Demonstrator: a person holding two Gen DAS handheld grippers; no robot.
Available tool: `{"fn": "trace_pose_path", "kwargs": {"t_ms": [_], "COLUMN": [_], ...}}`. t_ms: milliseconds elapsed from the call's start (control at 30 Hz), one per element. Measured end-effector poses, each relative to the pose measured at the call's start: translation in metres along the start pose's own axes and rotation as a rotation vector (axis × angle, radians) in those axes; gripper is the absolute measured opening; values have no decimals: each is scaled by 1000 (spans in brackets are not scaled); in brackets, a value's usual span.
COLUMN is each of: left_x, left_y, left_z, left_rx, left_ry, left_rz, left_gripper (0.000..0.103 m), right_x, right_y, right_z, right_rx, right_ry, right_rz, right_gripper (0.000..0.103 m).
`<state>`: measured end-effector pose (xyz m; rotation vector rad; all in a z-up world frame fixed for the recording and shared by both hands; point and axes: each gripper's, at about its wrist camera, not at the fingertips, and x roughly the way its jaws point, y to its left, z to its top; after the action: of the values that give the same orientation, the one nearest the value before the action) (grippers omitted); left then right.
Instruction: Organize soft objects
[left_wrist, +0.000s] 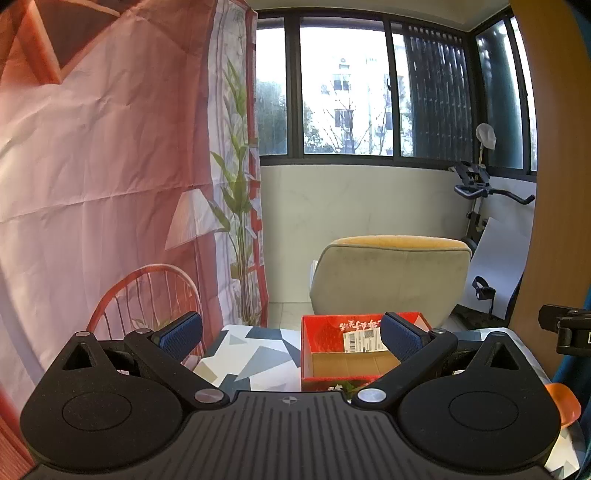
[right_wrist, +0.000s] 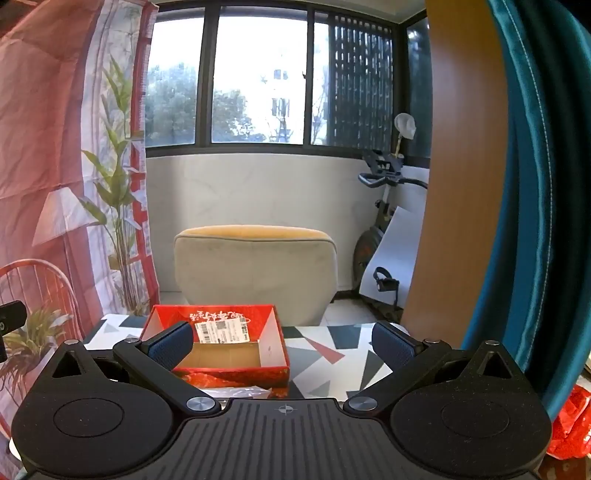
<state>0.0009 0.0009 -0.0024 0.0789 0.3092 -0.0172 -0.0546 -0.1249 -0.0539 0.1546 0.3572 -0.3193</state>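
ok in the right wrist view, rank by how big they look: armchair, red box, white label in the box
1. armchair, largest, though it sits farther back
2. red box, clearly smaller in frame despite being nearer
3. white label, smallest, stuck on the box's inner back wall

My left gripper (left_wrist: 291, 338) is level, jaws spread wide, holding nothing. My right gripper (right_wrist: 282, 343) is likewise level, jaws parted and unloaded.
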Motion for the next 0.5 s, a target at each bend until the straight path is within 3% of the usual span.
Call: {"fn": "trace_pose_path", "kwargs": {"t_ms": [500], "left_x": [0], "left_y": [-1], "left_z": [-1], "left_rx": [0], "left_ry": [2], "left_rz": [1], "left_gripper": [103], "right_x": [-3], "right_y": [0], "right_z": [1], "right_rx": [-2], "right_ry": [-10], "right_rz": [4], "right_gripper": [103]}}
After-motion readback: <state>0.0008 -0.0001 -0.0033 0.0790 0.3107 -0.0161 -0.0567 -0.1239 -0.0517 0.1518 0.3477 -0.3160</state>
